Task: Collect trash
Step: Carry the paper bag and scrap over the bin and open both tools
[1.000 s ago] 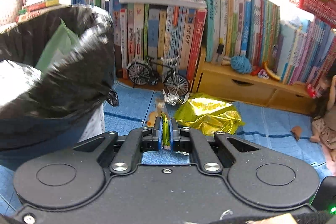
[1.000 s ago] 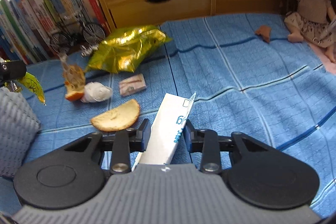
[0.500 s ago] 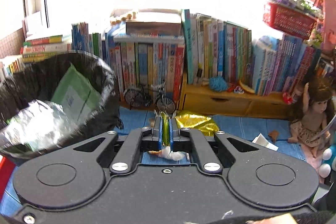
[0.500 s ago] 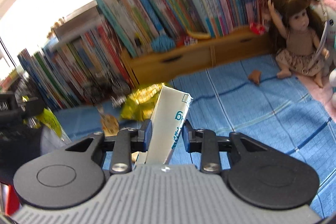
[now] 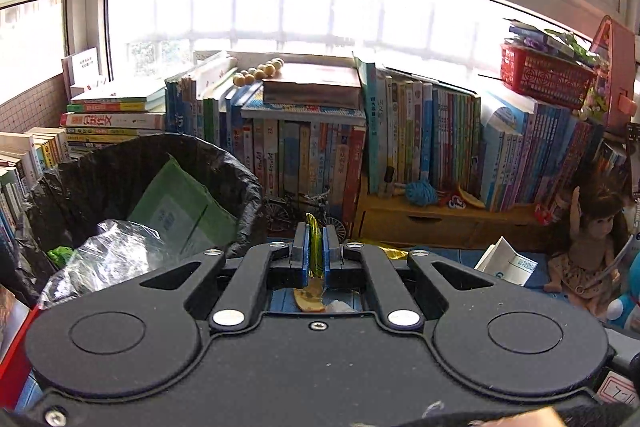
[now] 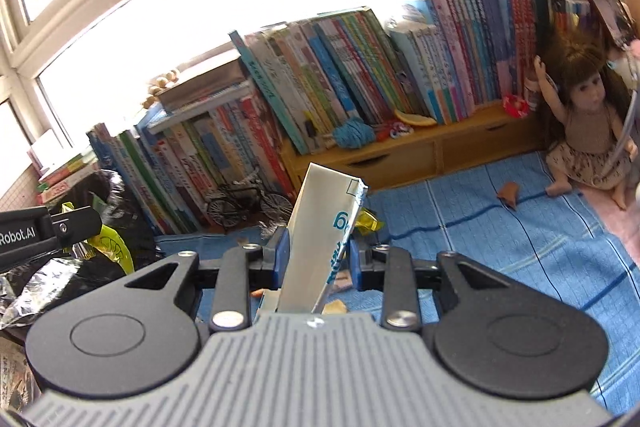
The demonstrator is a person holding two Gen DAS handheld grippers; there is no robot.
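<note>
My left gripper [image 5: 315, 247] is shut on a thin yellow-green wrapper [image 5: 314, 227] that sticks up between the blue pads. It hangs just right of the black-lined trash bin [image 5: 140, 187], which holds a green carton and clear plastic. My right gripper [image 6: 318, 251] is shut on a white carton with blue print [image 6: 324, 219], held upright. That carton [image 5: 506, 261] also shows at the right in the left wrist view. In the right wrist view, the left gripper's finger and the wrapper [image 6: 112, 247] are at the left, in front of the bin's liner [image 6: 112, 195].
On the blue mat [image 6: 520, 247] lie an orange peel [image 5: 308, 303], a white tissue [image 5: 340, 305], a gold foil bag [image 6: 366, 221] and a brown scrap [image 6: 508, 193]. A doll [image 6: 588, 131] sits at the right. Behind them are a model bicycle [image 6: 248, 203] and rows of books on a wooden shelf.
Both grippers have risen from the mat with their pieces still held. The floor litter has dropped low in both views, and the bin's opening now lies lower at the left.
</note>
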